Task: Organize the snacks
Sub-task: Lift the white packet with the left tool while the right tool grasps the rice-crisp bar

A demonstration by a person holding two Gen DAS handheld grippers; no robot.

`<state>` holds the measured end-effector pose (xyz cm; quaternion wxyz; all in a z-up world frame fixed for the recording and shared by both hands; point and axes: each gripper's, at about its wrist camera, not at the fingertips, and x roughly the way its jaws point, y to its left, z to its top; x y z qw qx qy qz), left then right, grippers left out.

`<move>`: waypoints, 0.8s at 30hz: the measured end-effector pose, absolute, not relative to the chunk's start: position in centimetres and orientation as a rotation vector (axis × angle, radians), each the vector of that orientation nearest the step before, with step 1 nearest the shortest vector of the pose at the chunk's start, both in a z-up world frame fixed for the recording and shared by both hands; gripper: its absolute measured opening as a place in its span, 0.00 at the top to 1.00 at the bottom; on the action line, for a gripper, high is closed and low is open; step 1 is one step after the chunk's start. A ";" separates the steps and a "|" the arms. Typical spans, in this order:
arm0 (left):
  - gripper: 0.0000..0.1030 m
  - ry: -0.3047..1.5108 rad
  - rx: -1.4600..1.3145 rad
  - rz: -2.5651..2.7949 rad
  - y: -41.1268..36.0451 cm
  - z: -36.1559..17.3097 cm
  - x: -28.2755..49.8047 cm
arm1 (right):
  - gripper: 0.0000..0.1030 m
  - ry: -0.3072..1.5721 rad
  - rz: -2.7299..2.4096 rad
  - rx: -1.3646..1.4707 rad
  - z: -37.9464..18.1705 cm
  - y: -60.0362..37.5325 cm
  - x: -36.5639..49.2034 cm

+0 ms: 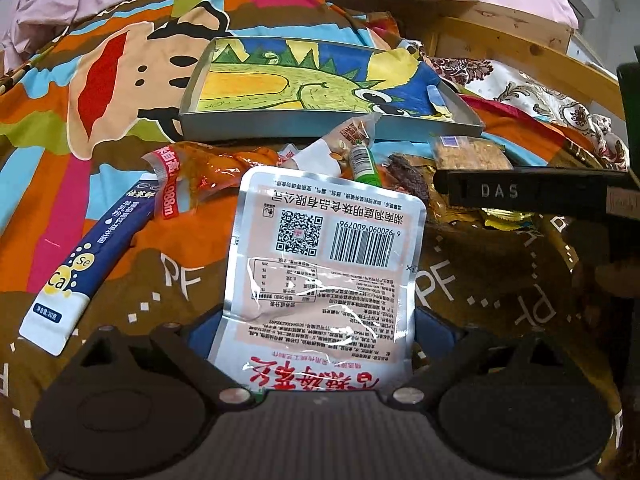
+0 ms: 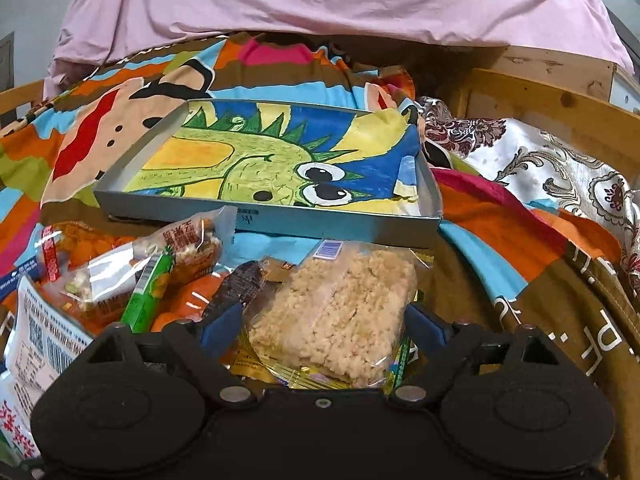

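A shallow grey tray (image 1: 192, 92) lined with a dinosaur drawing lies on the bed; it also shows in the right wrist view (image 2: 280, 222). A pile of snacks lies in front of it. My left gripper (image 1: 316, 328) has its blue fingers on both edges of a white and pink foil snack packet (image 1: 328, 248), printed back up. My right gripper (image 2: 324, 320) has its blue fingers on both sides of a clear-wrapped puffed rice cake (image 2: 336, 312). The rice cake (image 1: 468, 152) and the right gripper's black finger (image 1: 520, 192) show in the left view.
A blue stick packet (image 1: 92, 256), an orange snack bag (image 1: 200, 168), a nut packet (image 2: 160, 264), a green tube (image 2: 148, 296) and a dark jerky piece (image 2: 240, 280) lie on the cartoon bedspread (image 1: 100, 80). Wooden bed frame (image 2: 560, 120) and pink sheet (image 2: 320, 0) stand behind.
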<state>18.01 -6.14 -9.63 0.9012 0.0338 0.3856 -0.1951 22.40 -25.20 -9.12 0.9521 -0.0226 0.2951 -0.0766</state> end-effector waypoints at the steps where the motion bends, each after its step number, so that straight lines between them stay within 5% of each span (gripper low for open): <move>1: 0.05 0.797 0.070 -0.404 -6.1 -9.6 18.0 | 0.13 0.602 -0.155 -0.048 -9.1 -25.1 22.4; 18: 0.05 0.800 0.020 -0.390 -5.3 -9.3 17.7 | 0.17 0.676 -0.074 -0.047 -8.2 -24.3 18.3; 24: 0.05 0.800 0.023 -0.386 -5.3 -9.4 17.7 | 0.09 0.689 -0.071 -0.058 -8.8 -23.8 18.5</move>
